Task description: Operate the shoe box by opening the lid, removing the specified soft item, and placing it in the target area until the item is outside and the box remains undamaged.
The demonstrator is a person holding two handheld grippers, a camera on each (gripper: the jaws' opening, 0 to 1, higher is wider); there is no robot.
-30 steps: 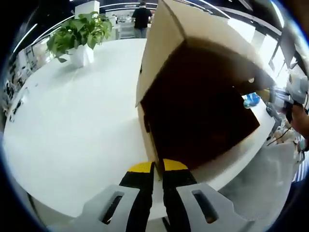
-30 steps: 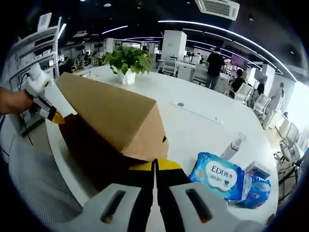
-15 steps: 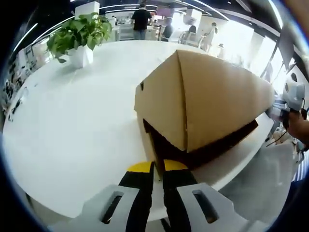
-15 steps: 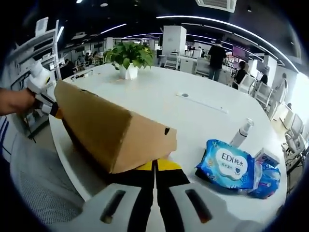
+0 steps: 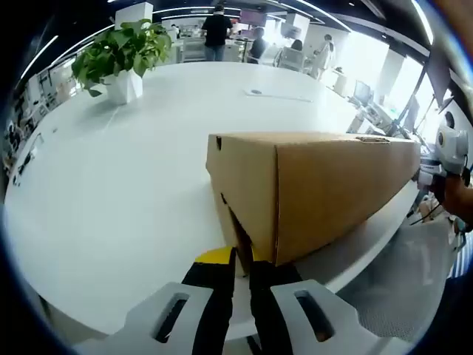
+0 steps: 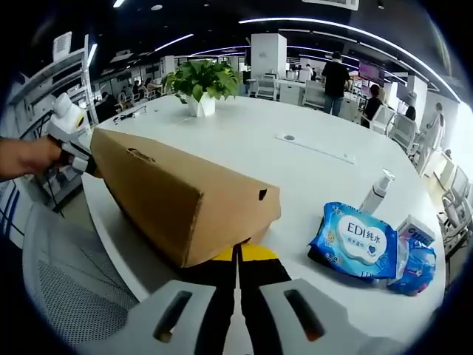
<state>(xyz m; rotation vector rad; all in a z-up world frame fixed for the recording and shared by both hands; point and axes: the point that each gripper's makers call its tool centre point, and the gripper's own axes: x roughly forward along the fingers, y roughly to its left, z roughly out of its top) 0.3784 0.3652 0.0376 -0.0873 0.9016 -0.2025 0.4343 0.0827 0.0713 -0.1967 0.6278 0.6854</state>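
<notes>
I have the shoe box (image 5: 310,192) lying near the front edge of the white counter (image 5: 111,192), lid down flat on it, one end toward each of my hands. My left gripper (image 5: 238,275) has its jaws pressed together at the seam of the box's near end, nipping what looks like the lid's edge, though I cannot tell how much card is caught. My right gripper (image 6: 238,275) sits with jaws drawn together at the opposite end, tips under the box's lower corner; whether it pinches card I cannot tell. The soft item, if inside, is hidden. A wipes pack (image 6: 360,240) lies beside the box toward the counter's right edge, and a potted plant (image 6: 198,85) stands at the far side. To open it well, I judge I should lift both ends evenly and slowly, so the lid hinges without creasing, and keep the base seated on the counter.
</notes>
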